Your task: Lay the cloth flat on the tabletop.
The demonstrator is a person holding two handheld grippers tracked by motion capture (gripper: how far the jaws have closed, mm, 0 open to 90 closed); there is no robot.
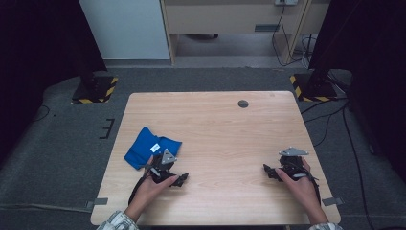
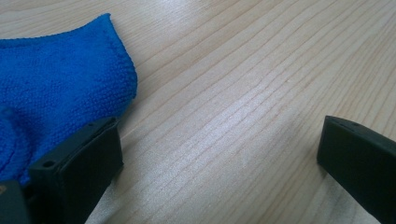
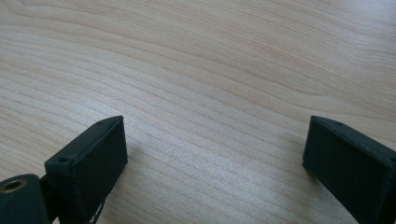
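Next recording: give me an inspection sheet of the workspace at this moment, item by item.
Surface: light wooden table, a round dark grommet near its far edge.
Job's things: crumpled blue cloth with a white label, at the near left.
Clutter: nothing seen.
Grippers: left gripper open, one jaw beside the cloth's edge; right gripper open above bare wood.
Cables: black cables on the floor to the right.
Surroundings: grey carpet, dark curtains, hazard-striped stand bases.

A crumpled blue cloth [image 1: 149,149] with white tag lies on the table's left.
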